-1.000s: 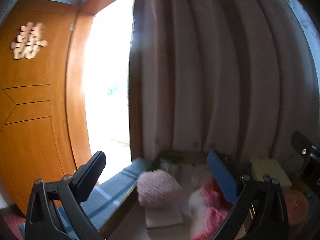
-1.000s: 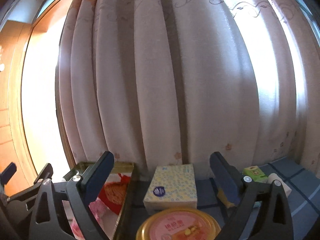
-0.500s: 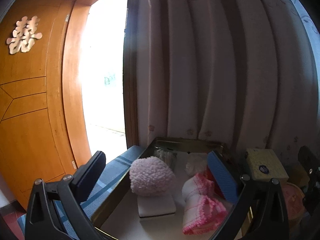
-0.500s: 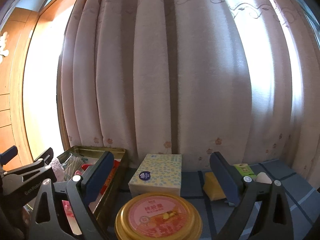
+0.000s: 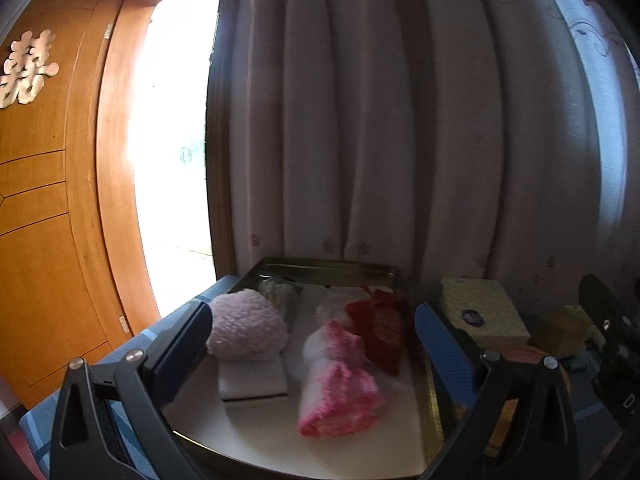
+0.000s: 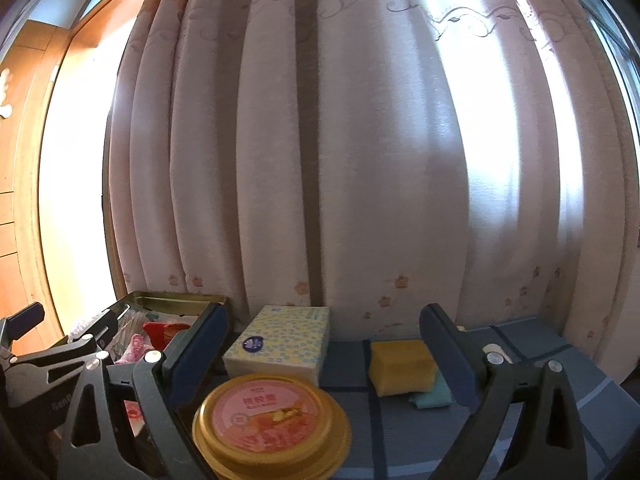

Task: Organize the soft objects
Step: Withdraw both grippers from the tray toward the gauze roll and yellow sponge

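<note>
Both views dipped toward tray | grippers: 2, both spread, empty | tissue pack: 1 | sponge: 1

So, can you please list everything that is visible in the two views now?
tray: 1, gold metal, table left
fluffy ball: 1, pale pink, in tray, on pad
pad: 1, white, tray floor
pink cloth: 1, pink-white, tray front
red cloth: 1, red, tray right
tissue pack: 1, yellow-white, beside tray
tin: 1, gold with pink lid, front
sponge: 1, yellow, right of pack
curtain: 1, cream, behind
door: 1, wooden, left
left gripper: open, over tray
right gripper: open, over tin
</note>
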The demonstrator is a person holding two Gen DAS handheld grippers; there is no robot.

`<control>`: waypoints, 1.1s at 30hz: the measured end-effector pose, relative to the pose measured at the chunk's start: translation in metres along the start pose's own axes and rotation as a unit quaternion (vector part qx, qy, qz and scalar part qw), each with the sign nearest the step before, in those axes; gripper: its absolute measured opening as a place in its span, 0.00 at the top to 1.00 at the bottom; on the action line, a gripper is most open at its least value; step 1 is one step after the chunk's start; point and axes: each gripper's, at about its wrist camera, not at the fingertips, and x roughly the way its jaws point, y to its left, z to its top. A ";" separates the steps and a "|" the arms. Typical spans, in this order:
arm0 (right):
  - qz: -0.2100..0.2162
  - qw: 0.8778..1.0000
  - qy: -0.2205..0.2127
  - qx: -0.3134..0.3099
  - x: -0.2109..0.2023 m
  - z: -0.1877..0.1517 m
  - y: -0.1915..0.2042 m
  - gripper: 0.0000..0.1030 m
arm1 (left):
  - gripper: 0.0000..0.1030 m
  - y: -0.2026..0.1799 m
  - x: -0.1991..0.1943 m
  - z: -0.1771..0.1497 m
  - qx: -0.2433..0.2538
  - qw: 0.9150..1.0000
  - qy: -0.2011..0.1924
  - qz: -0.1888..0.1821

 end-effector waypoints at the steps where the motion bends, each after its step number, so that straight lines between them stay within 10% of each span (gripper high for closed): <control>1: -0.003 1.000 -0.001 -0.001 -0.001 0.000 -0.002 0.05 | 0.00 -0.004 -0.002 -0.001 0.003 1.000 0.000 -0.005; 33: -0.130 0.991 -0.006 0.022 -0.025 -0.003 -0.142 0.05 | 0.00 -0.094 -0.037 -0.011 0.034 0.996 0.009 -0.086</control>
